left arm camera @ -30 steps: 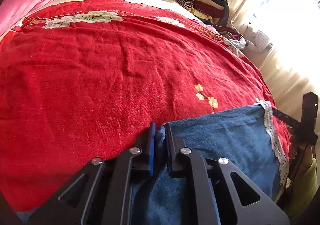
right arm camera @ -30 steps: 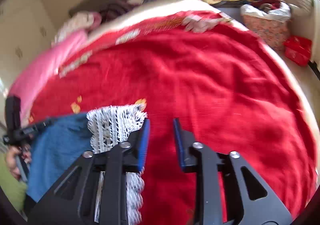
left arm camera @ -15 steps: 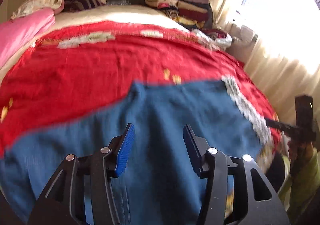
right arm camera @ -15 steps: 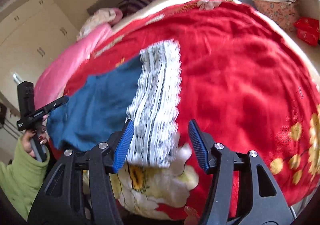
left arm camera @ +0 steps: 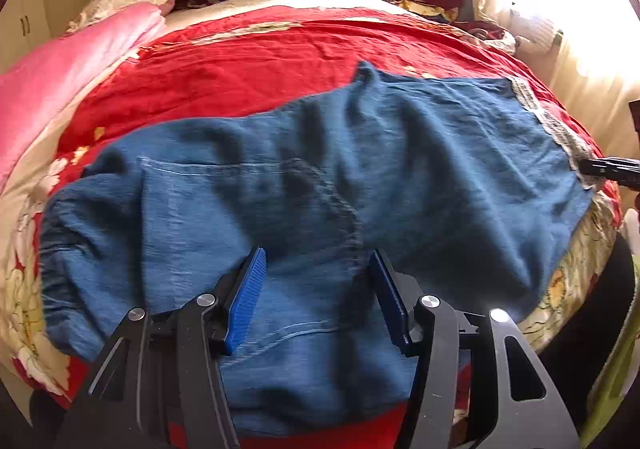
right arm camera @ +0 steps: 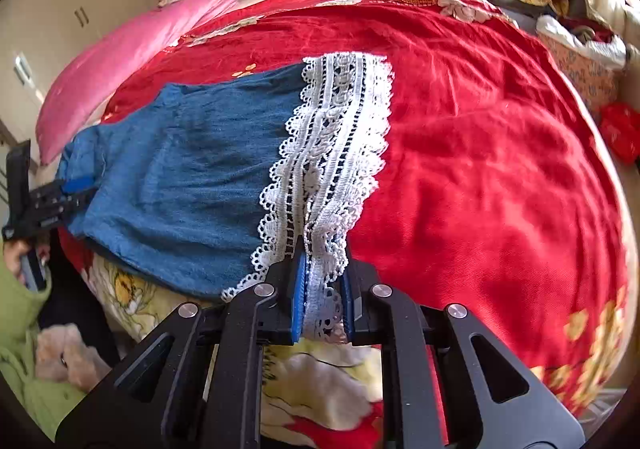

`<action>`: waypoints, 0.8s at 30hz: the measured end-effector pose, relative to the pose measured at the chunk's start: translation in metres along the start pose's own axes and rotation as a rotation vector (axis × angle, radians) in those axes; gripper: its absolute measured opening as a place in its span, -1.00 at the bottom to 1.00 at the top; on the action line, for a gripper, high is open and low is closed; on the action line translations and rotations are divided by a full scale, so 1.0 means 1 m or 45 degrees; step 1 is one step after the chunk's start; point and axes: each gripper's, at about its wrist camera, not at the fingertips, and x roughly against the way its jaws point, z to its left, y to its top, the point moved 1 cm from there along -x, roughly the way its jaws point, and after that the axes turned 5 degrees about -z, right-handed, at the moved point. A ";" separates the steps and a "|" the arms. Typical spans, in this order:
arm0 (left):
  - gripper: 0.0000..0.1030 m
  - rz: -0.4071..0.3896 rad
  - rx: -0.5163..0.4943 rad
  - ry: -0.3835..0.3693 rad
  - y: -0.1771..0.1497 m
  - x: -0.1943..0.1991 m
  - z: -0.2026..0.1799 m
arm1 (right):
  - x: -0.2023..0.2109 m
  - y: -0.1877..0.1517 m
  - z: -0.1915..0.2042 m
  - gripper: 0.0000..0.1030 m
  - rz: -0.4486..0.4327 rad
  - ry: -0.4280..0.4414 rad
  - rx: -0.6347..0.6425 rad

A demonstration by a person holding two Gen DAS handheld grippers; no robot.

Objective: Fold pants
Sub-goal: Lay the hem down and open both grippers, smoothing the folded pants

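Blue pants (left arm camera: 320, 169) lie across my red bedspread (left arm camera: 240, 57). My right gripper (right arm camera: 323, 301) is closing, pinching their white lace hem (right arm camera: 336, 137). My left gripper (left arm camera: 316, 297) is opening above the denim, gripping nothing.

Left gripper (left arm camera: 316, 289): angling downward, its jaws opening, blue pads well apart and clamping nothing. Right gripper (right arm camera: 324, 301): also tilting downward, its jaws closing, the blue pads pressing on the white lace hem (right arm camera: 332, 153) pinched between them. The person's left hand (right arm camera: 20, 261) is gripping the left gripper's handle, with a green sleeve (right arm camera: 24, 349) showing below it.
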 end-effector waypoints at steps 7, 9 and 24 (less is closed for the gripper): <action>0.06 -0.033 0.056 -0.067 -0.003 0.000 0.012 | -0.011 -0.010 -0.017 -0.53 -0.007 -0.009 -0.099; 0.07 -0.053 0.072 -0.069 -0.001 0.008 0.013 | -0.001 -0.010 -0.017 -0.28 -0.041 -0.040 -0.104; 0.30 -0.050 -0.044 0.008 0.000 0.022 -0.006 | -0.003 0.003 0.092 0.44 -0.145 0.041 0.072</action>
